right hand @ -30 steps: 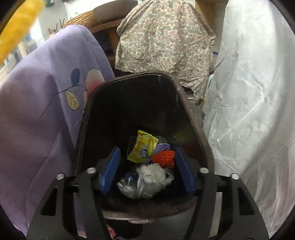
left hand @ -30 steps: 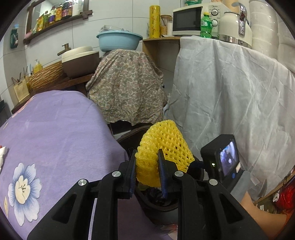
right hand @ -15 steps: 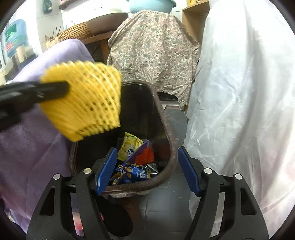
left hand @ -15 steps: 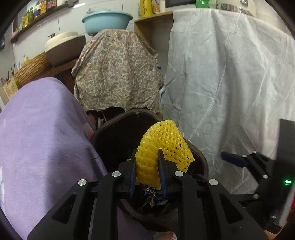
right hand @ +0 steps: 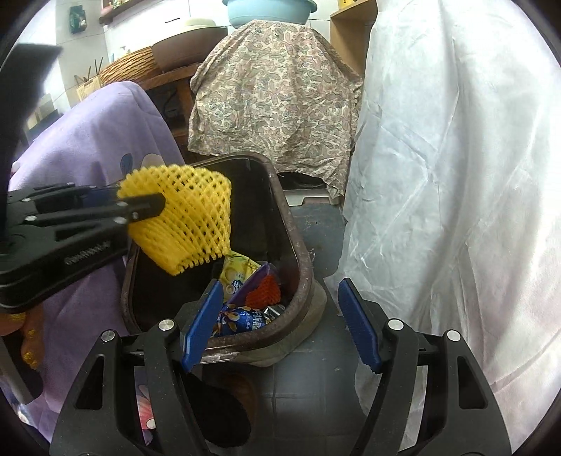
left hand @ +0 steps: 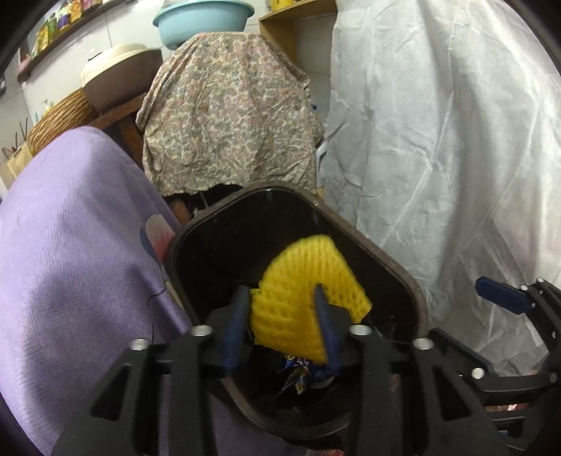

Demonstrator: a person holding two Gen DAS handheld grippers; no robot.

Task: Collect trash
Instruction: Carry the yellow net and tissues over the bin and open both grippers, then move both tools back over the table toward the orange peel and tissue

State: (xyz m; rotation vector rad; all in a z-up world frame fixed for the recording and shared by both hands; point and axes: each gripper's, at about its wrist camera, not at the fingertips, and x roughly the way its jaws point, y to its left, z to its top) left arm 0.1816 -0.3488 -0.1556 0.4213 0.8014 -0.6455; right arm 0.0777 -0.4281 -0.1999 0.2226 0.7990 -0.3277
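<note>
A yellow foam fruit net (left hand: 301,298) sits between the fingers of my left gripper (left hand: 282,315), right over the mouth of the dark brown trash bin (left hand: 392,259). The jaws have spread wider than before and the net looks loose between them. In the right wrist view the net (right hand: 189,217) hangs over the bin (right hand: 301,252) at the tip of the left gripper (right hand: 147,207). My right gripper (right hand: 280,322) is open and empty above the bin's near rim. Inside the bin lie a yellow wrapper (right hand: 238,270), an orange net (right hand: 263,291) and a blue wrapper (right hand: 238,322).
A purple flowered tablecloth (left hand: 77,245) hangs left of the bin. A white sheet (left hand: 438,140) drapes furniture on the right. A paisley cloth (left hand: 228,115) covers something behind the bin, under a blue basin (left hand: 203,21). Grey tiled floor (right hand: 315,379) lies below.
My left gripper came down over the bin with the yellow net and its jaws widened. My right gripper pulled back from inside the bin and stayed open.
</note>
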